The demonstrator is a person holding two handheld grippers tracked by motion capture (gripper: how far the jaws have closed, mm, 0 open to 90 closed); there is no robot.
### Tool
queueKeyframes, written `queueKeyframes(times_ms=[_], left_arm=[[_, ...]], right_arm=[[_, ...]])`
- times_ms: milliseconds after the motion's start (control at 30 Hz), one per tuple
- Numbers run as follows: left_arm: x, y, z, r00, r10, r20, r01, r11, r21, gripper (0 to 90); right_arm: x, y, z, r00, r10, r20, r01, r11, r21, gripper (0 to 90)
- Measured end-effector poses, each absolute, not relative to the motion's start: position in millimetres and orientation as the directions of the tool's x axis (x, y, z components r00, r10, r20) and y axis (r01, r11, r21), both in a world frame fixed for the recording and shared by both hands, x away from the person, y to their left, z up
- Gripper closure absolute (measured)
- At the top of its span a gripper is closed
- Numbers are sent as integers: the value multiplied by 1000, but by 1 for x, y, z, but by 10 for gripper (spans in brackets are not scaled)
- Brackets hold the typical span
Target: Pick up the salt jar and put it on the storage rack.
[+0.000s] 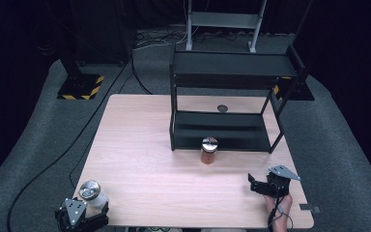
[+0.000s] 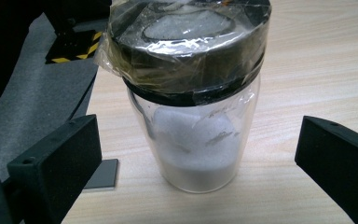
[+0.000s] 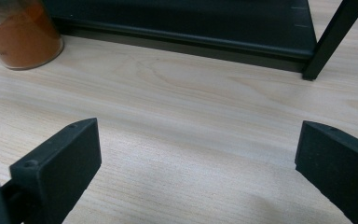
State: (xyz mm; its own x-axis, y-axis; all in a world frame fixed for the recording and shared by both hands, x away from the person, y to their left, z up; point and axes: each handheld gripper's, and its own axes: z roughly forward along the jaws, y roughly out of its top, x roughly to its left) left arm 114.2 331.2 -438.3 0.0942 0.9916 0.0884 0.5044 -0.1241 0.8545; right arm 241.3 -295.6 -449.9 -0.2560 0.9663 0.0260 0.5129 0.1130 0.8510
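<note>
A clear jar of white powder (image 1: pixel 92 195) (image 2: pixel 196 135) with a dark taped lid stands upright at the table's near left corner. My left gripper (image 1: pixel 84 215) (image 2: pixel 198 158) is open, its jaws either side of the jar without touching it. A jar of orange powder (image 1: pixel 209 151) (image 3: pixel 16 35) with a shiny lid stands in front of the black shelf unit (image 1: pixel 232 104) (image 3: pixel 191 25). My right gripper (image 1: pixel 261 186) (image 3: pixel 198 158) is open above bare table near the front right edge, nothing between its jaws.
The black two-level shelf unit occupies the table's far right half. A small dark disc (image 1: pixel 222 108) lies on the wooden table (image 1: pixel 140 145) behind the lower shelf. A small grey plate (image 2: pixel 101 175) lies by the white jar. Cables run on the grey floor.
</note>
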Motion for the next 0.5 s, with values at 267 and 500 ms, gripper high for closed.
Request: queueKeyframes(times_ms=[267,500], left_arm=[[119,333,-435,103,991,82,511,-123,851,0],[126,333,-435,112,990,87,511,-133,849,0]], right_arm=[[242,-295,-449,-256,966,24,516,115,849,0],[241,-295,-450,-256,966,25,513,114,851,0]])
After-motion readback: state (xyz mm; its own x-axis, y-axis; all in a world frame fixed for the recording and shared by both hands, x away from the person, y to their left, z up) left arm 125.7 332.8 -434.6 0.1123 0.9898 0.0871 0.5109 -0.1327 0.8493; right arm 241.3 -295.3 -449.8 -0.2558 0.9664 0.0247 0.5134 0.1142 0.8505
